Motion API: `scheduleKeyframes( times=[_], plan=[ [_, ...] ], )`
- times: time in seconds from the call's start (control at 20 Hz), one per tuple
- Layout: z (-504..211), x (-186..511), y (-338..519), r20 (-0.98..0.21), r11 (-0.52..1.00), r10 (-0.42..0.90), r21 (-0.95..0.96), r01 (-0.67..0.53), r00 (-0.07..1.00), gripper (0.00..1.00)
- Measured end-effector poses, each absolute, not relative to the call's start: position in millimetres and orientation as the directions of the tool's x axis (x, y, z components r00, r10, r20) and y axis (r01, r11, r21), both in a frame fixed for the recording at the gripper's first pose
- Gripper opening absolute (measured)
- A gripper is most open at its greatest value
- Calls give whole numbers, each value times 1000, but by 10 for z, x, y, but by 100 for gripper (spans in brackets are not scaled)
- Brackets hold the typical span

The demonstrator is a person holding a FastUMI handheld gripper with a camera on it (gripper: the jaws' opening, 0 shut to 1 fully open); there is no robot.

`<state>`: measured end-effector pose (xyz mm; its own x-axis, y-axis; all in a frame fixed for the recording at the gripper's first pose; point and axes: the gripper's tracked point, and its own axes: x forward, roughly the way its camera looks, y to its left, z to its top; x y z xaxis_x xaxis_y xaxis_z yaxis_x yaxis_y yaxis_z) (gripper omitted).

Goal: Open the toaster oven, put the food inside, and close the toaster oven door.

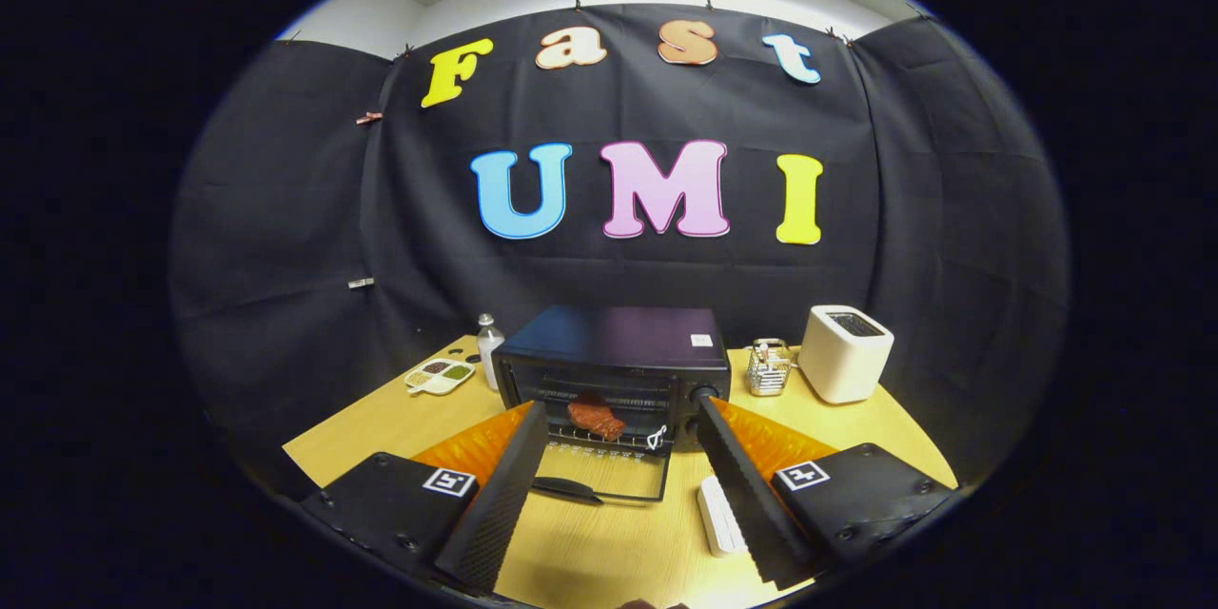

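Observation:
A black toaster oven [614, 366] stands on the wooden table [381, 423] beyond my fingers. Its glass door [601, 474] hangs fully open, lying flat toward me with its dark handle at the near edge. A reddish-brown piece of food [596, 418] rests on the wire rack inside the oven. My gripper [620, 414] is open, its two black fingers [504, 495] spread wide either side of the open door. Nothing is held between them.
A white toaster [844, 352] and a small wire holder [767, 367] stand right of the oven. A clear bottle [489, 346] and a white condiment dish [440, 376] sit to its left. A white ridged object [720, 514] lies on the table by my right finger.

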<state>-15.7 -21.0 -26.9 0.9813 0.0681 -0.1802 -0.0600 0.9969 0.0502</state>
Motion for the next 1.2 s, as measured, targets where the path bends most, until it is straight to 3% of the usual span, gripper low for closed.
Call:
scheduleKeyframes(
  times=[0.35,0.65,1.05,1.2],
  plan=[
    [-103,-60,-147,-131,996,91,19,-89,987,98],
    [-1479,-144,78,-430,994,108,53,-94,896,99],
    [-2790,69,510,-653,995,82,17,-94,753,98],
    [-3032,160,492,-679,995,54,-22,-93,732,99]
  ],
)
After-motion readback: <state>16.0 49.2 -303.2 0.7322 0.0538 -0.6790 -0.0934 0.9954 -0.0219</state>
